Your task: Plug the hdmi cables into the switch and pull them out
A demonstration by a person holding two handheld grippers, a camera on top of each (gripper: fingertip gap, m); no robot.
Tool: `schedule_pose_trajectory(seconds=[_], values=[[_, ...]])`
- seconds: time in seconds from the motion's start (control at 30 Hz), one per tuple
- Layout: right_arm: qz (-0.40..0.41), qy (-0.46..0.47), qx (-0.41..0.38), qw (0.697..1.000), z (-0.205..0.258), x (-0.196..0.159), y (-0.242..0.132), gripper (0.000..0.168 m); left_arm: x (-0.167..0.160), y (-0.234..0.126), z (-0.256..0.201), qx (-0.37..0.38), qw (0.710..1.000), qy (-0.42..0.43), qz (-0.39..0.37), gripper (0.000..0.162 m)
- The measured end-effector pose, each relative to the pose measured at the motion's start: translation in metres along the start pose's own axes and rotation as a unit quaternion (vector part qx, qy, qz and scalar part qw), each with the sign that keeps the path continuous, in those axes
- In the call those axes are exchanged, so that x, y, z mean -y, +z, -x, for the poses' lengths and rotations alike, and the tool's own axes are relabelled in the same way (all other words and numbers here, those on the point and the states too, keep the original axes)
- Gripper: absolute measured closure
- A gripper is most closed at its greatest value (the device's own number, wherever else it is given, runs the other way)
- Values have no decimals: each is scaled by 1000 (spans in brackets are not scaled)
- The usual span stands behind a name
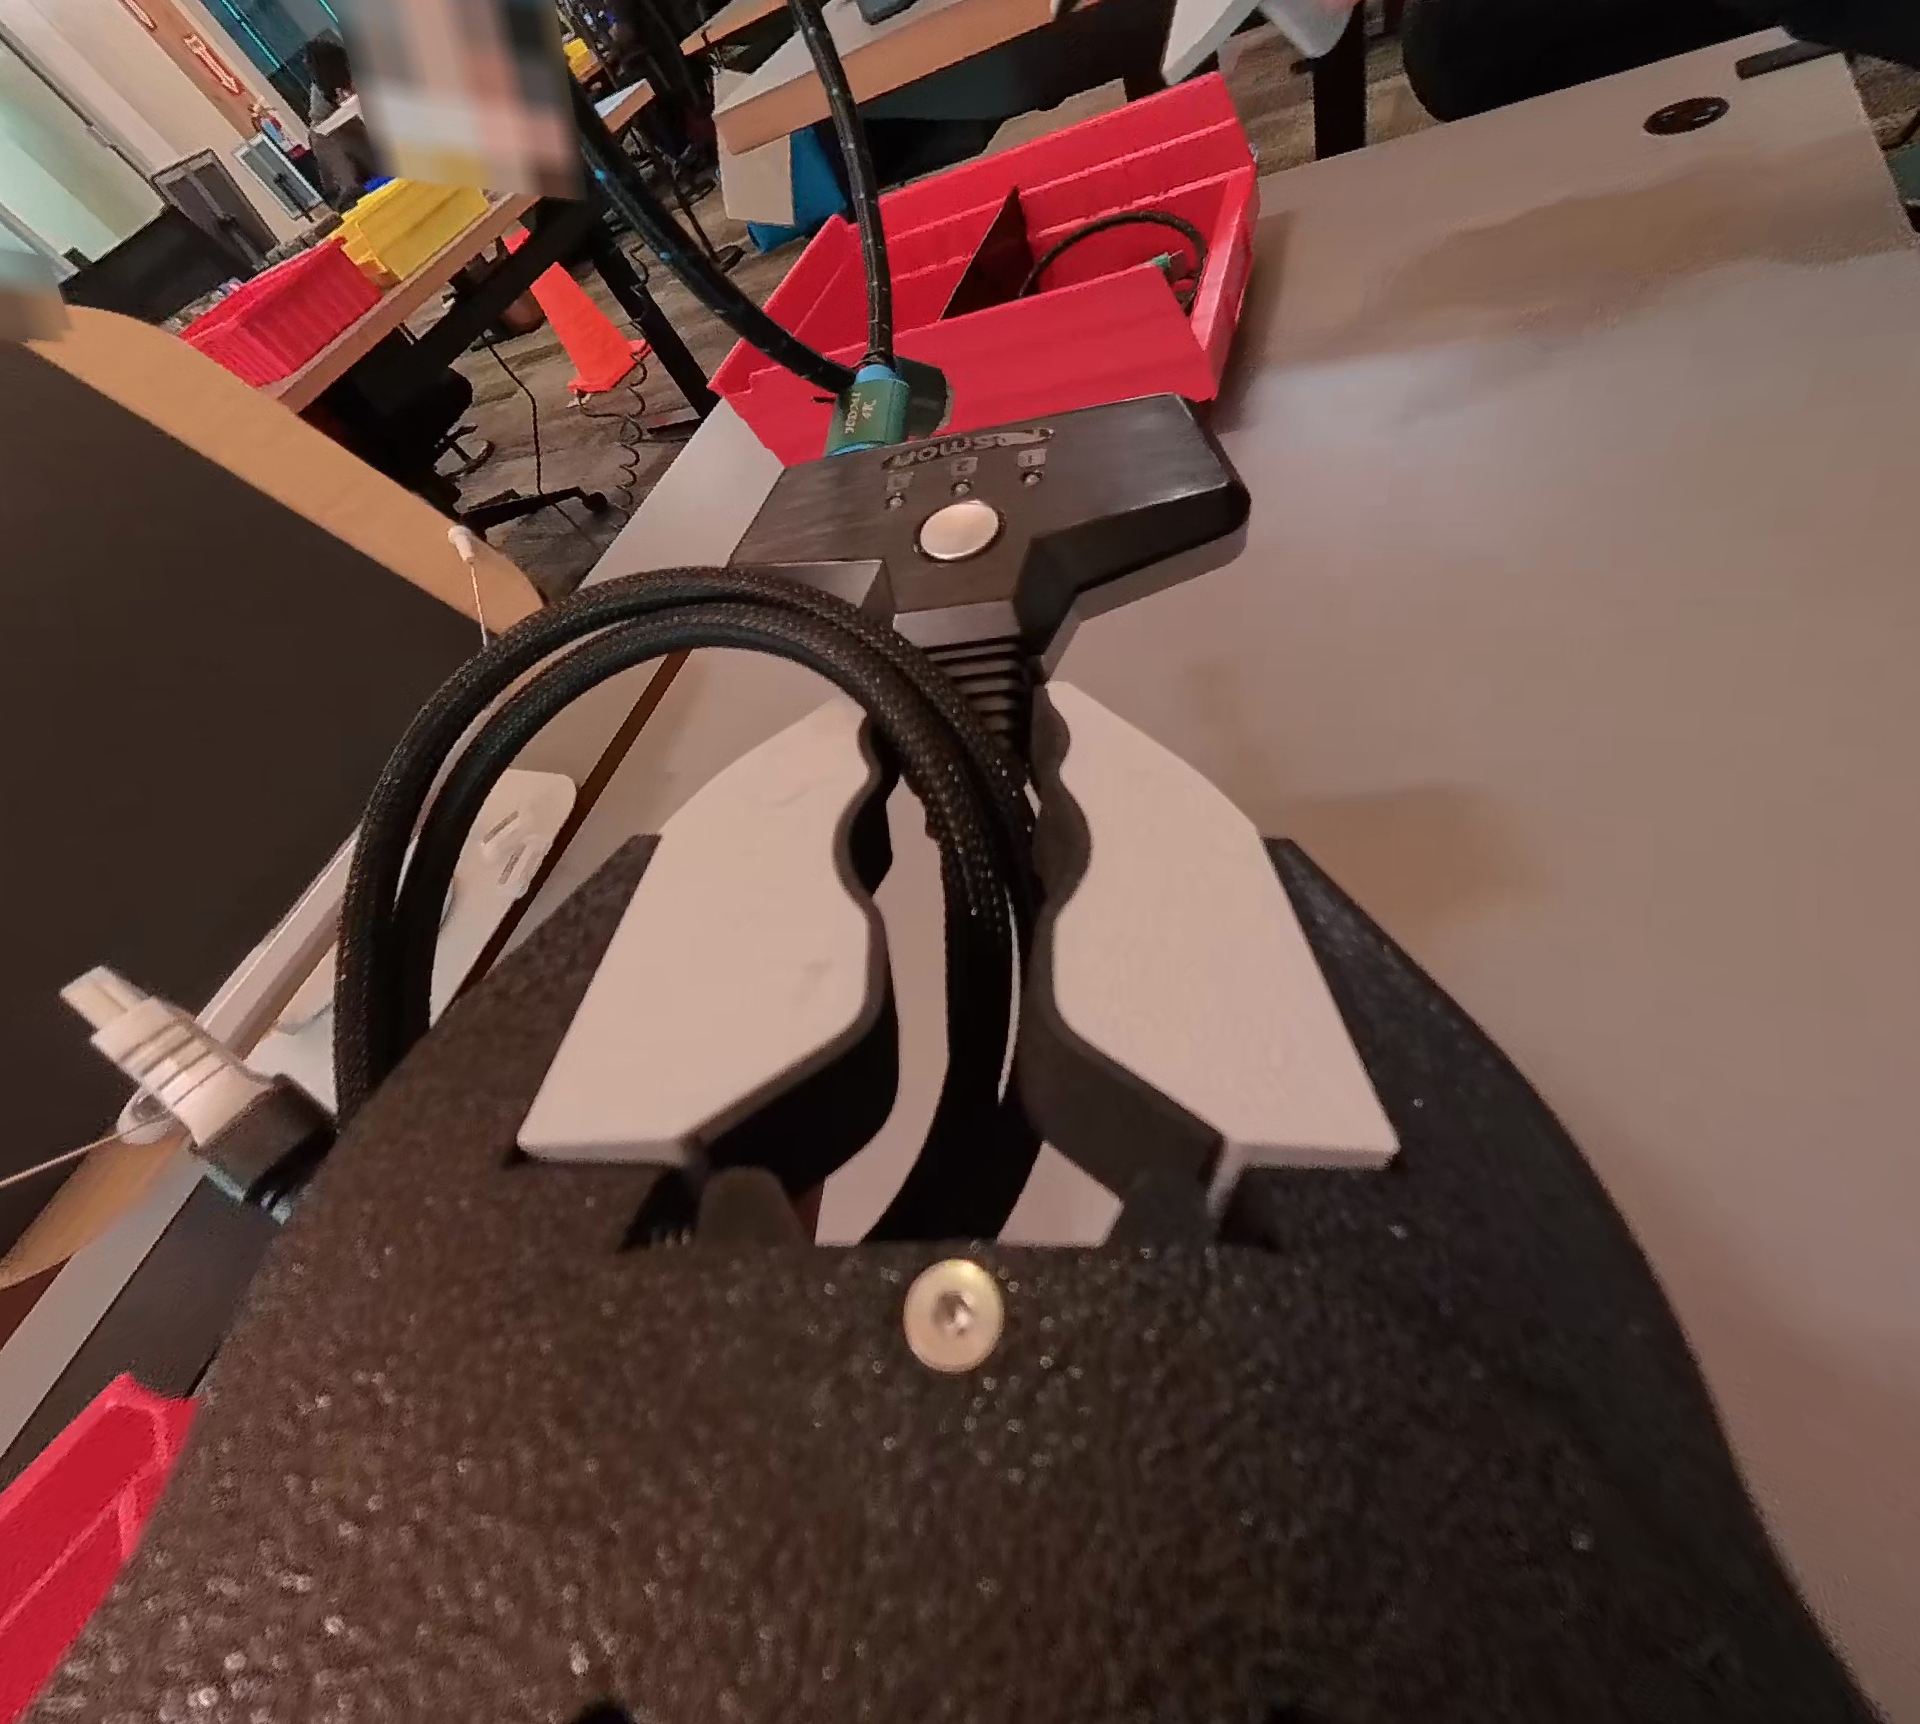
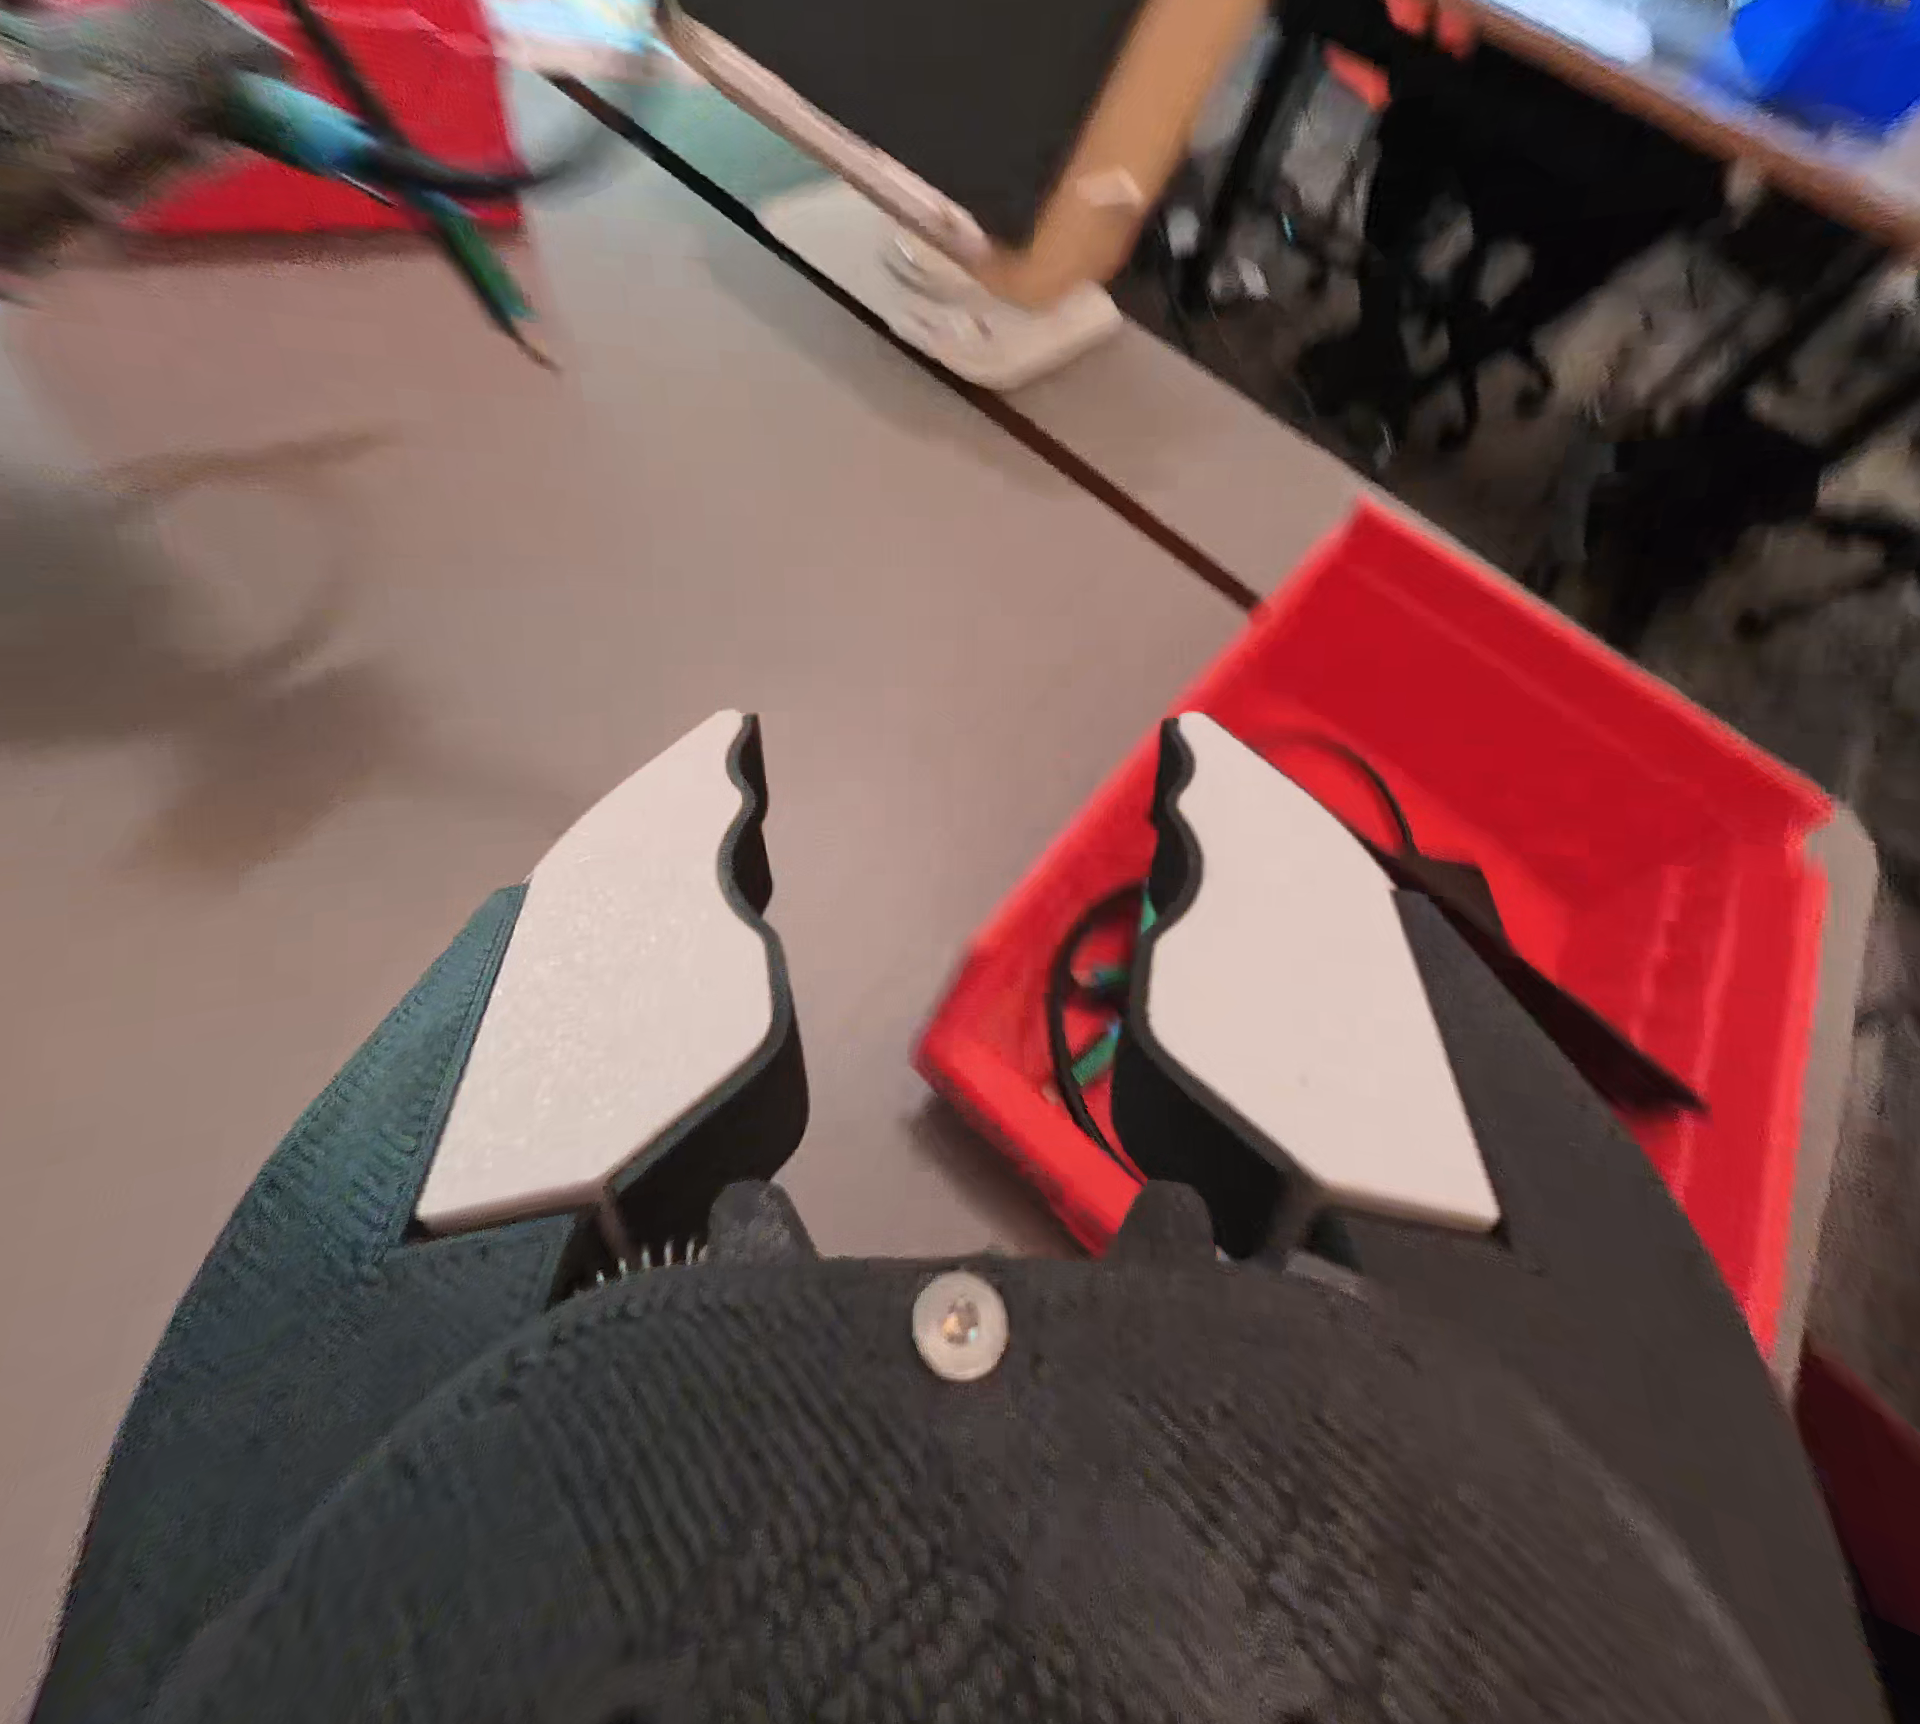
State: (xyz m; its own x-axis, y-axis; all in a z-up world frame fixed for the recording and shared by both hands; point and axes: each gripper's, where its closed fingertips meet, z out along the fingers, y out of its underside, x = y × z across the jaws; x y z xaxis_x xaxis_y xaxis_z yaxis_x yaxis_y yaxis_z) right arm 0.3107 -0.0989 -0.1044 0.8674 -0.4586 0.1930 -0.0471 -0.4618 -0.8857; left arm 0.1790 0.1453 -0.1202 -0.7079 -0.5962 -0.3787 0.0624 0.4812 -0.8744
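Two hand-held grippers work over a grey tabletop (image 1: pixel 1507 635) that carries a red bin (image 1: pixel 1039 344) at its far edge and the black switch (image 1: pixel 997 511) just in front of that bin. One teal-ended cable (image 1: pixel 868 417) sits in the switch's far side, its black braid rising away. The left hand-held gripper (image 1: pixel 961 770) is closed on the switch's own braided lead (image 1: pixel 935 801), right behind the ribbed strain relief, steadying the body. The right hand-held gripper (image 2: pixel 961 739) hangs wide apart and empty above the tabletop, beside a bin (image 2: pixel 1558 739) holding a coiled cable (image 2: pixel 1086 999). That view is blurred, so finer detail is unclear. Likely next is fetching that cable: grip it by the plug shell, not the braid, line it square to a port, and push straight while the left holds firm.
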Motion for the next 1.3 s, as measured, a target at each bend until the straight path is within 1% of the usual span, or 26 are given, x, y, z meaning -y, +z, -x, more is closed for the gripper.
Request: schedule_pose_trajectory(seconds=[0.07,0.1,0.17,0.2,0.23,0.27,0.3,0.43,0.53,0.7,0.8,0.9,1.03,1.1,1.13,1.17,1.2,1.3], values=[[-48,-63,38,996,44,32,-3,104,2,2,-3,-5,1000,2,0,139],[-70,-97,45,992,63,46,-3,114,3,3,-4,-7,1000,5,0,139],[-93,-179,60,978,98,65,-2,145,4,5,-8,-11,1000,14,2,139],[-98,-214,60,970,111,71,-1,152,5,6,-10,-16,1000,18,2,139],[-91,-232,52,967,118,75,3,147,5,7,-13,-21,1000,23,2,139],[-74,-242,50,966,123,75,9,137,6,8,-15,-25,999,27,2,139],[-58,-255,55,964,128,75,15,132,6,9,-17,-30,999,30,2,139],[-36,-294,72,952,142,71,38,129,5,13,-21,-38,998,44,7,139],[-15,-312,63,948,139,66,54,131,4,15,-27,-52,997,54,8,139],[31,-320,78,944,136,49,73,139,5,18,-33,-67,995,67,0,139],[38,-325,81,941,136,44,77,142,1,19,-35,-71,994,77,10,139],[45,-321,102,940,141,38,79,151,-2,20,-35,-71,994,83,15,139],[44,-323,113,939,141,34,80,147,-3,20,-37,-75,993,93,19,139],[59,-336,115,933,139,28,80,143,-2,20,-40,-83,992,96,14,139],[69,-345,122,928,139,24,79,144,-1,19,-42,-88,991,96,11,139],[73,-350,129,925,141,22,79,151,-1,19,-43,-92,991,97,10,139],[74,-349,135,924,143,21,78,153,-1,19,-44,-93,991,100,11,139],[68,-344,142,926,144,21,76,154,-2,19,-44,-96,990,100,11,139]])
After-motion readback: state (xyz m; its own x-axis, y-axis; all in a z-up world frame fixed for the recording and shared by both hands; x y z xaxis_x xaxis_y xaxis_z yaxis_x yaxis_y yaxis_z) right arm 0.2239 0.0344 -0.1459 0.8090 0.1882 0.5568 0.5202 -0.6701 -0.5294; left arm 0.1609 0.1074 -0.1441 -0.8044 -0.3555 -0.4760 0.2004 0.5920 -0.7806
